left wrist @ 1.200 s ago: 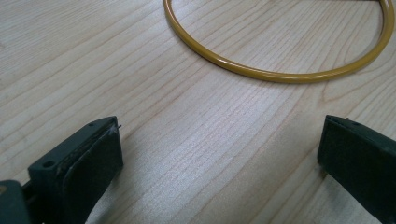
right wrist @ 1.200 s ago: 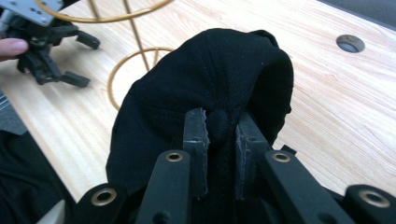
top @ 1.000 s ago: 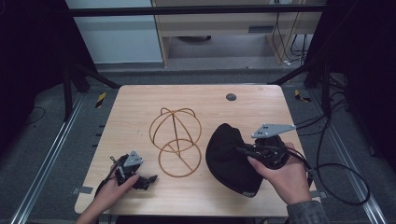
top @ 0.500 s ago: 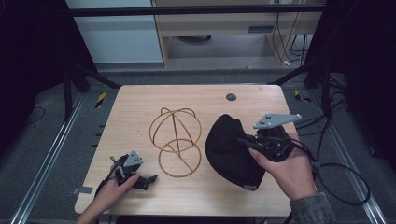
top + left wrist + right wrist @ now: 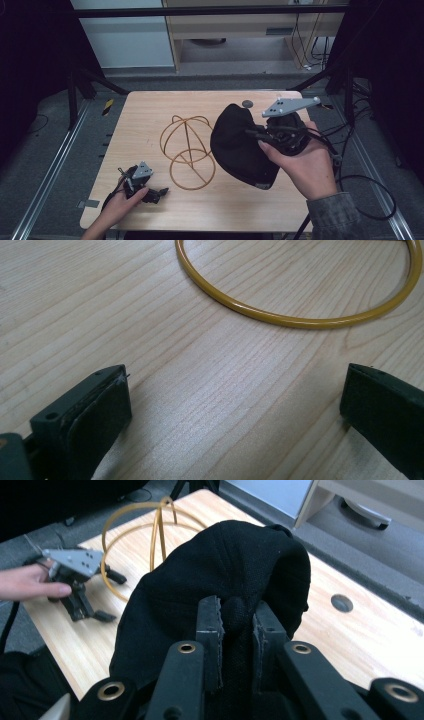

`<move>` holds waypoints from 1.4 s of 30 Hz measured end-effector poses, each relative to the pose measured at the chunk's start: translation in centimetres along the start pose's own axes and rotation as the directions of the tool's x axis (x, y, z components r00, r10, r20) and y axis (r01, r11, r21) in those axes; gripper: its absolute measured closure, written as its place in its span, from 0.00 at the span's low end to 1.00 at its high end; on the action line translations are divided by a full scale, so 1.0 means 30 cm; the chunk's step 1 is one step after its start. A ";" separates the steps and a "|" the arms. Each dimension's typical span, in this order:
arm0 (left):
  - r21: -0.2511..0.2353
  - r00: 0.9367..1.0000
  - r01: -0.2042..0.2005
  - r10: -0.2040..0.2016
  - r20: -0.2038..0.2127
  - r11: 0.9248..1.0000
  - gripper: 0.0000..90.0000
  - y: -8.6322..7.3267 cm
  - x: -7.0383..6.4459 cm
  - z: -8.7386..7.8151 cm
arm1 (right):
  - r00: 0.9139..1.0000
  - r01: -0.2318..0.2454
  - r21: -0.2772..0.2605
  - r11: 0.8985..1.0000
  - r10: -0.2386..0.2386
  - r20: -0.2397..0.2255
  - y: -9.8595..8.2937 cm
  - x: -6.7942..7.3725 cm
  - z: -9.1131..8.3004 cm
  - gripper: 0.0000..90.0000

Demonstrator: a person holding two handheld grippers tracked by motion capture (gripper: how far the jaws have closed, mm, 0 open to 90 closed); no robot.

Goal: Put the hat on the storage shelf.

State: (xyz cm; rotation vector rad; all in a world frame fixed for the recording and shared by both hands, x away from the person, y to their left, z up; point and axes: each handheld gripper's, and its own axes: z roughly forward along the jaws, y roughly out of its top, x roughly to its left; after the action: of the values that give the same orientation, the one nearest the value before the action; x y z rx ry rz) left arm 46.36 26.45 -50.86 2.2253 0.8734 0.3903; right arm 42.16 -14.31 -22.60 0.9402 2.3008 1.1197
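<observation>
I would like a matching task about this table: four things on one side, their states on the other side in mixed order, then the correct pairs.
Things:
1. cap
2. wire stand
3. left tongs
4. right tongs

States:
A. open, low over bare wood
B. shut on black cloth
C. lifted at one edge, rest near the table
D. standing free on the table, not held

Pairs: 1-C, 2-D, 3-A, 4-B

Right gripper (image 5: 256, 135), clamped on soft black fabric cap (image 5: 235, 145), has been raised and carried toward table's far edge; cap's far side lifted off light wooden tabletop (image 5: 150, 115), crown drawn upward.
</observation>
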 end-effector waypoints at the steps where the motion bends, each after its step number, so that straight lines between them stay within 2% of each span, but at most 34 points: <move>1: 0.000 1.000 0.000 0.000 0.000 1.000 0.00 0.000 0.000 0.000 | 1.000 -0.001 -0.006 1.000 0.001 -0.004 0.013 0.000 0.001 0.87; 11: -0.001 1.000 0.001 -0.001 -0.001 1.000 0.00 0.000 0.000 0.000 | 0.999 0.030 0.002 1.000 -0.030 0.011 0.134 -0.003 0.041 0.87; 16: -0.001 1.000 0.001 -0.001 0.000 1.000 0.00 0.000 0.000 0.000 | 0.999 0.033 -0.020 0.999 -0.033 0.011 0.198 0.005 0.059 0.87; 17: -0.001 1.000 0.001 -0.001 0.000 1.000 0.00 0.000 0.000 0.000 | 0.999 0.033 -0.020 0.999 -0.033 0.011 0.198 0.005 0.059 0.87; 18: -0.001 1.000 0.001 -0.001 0.000 1.000 0.00 0.000 0.000 0.000 | 0.999 0.042 -0.018 0.999 -0.041 0.011 0.227 0.008 0.065 0.87; 22: 0.000 1.000 0.000 0.000 0.001 1.000 0.00 0.000 0.000 0.000 | 0.999 0.052 -0.018 0.998 -0.052 0.008 0.271 0.015 0.077 0.87; 28: 0.000 1.000 0.001 -0.001 0.001 1.000 0.00 0.000 0.000 0.000 | 0.998 0.063 -0.015 0.998 -0.063 0.004 0.309 0.020 0.108 0.87; 37: 0.003 1.000 -0.003 0.003 0.000 1.000 0.00 0.001 0.001 0.000 | 0.997 0.055 -0.013 0.998 -0.055 -0.046 0.345 0.029 0.192 0.87; 42: 0.003 1.000 -0.003 0.003 0.001 1.000 0.00 0.000 0.001 0.000 | 0.996 0.061 -0.009 0.998 -0.062 -0.059 0.354 0.038 0.214 0.87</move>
State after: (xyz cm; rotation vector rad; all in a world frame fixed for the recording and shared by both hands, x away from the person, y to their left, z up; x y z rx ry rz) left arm 46.37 26.46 -50.84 2.2295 0.8707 0.3899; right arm 49.46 -5.35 -17.94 0.8381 2.3547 1.1442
